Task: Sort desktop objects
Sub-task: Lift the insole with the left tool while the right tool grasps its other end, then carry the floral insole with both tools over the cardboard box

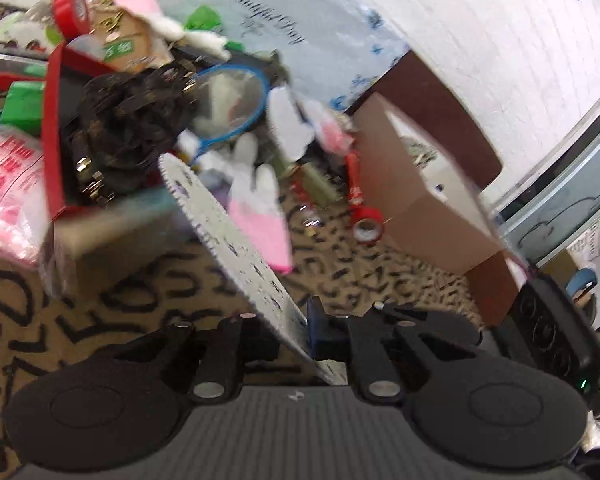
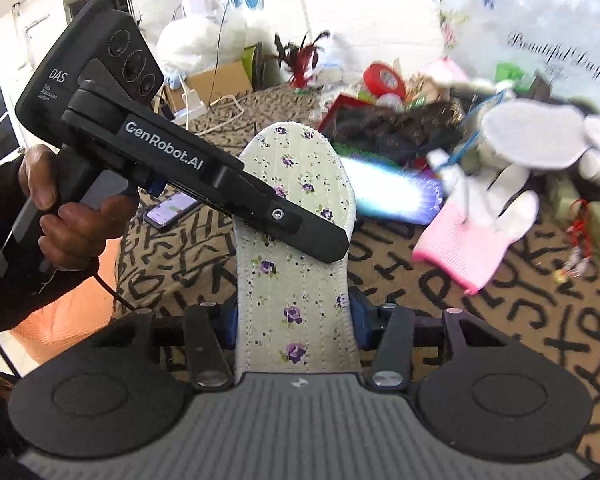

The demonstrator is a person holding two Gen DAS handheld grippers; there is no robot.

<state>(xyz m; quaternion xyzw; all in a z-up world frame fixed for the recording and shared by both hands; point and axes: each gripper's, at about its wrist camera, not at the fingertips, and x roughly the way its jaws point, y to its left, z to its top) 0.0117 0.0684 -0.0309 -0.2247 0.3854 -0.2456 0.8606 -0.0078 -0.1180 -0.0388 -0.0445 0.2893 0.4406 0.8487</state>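
A floral insole (image 2: 296, 240) with purple flowers stands lengthwise between the fingers of my right gripper (image 2: 292, 320), which is shut on its edges. My left gripper (image 2: 324, 240) comes in from the left and is shut on the same insole near its middle. In the left wrist view the insole (image 1: 236, 248) shows edge-on, clamped in the left gripper (image 1: 296, 328). A pink and white glove (image 2: 472, 236) lies on the patterned cloth to the right; it also shows in the left wrist view (image 1: 260, 216).
A heap of clutter sits behind: a red box (image 1: 52, 132) with a dark bundle (image 1: 132, 116), a blue-rimmed racket (image 1: 236, 104), red tape rolls (image 1: 71, 10), a cardboard box (image 1: 420, 196) on the right. A phone (image 2: 168, 210) lies on the cloth.
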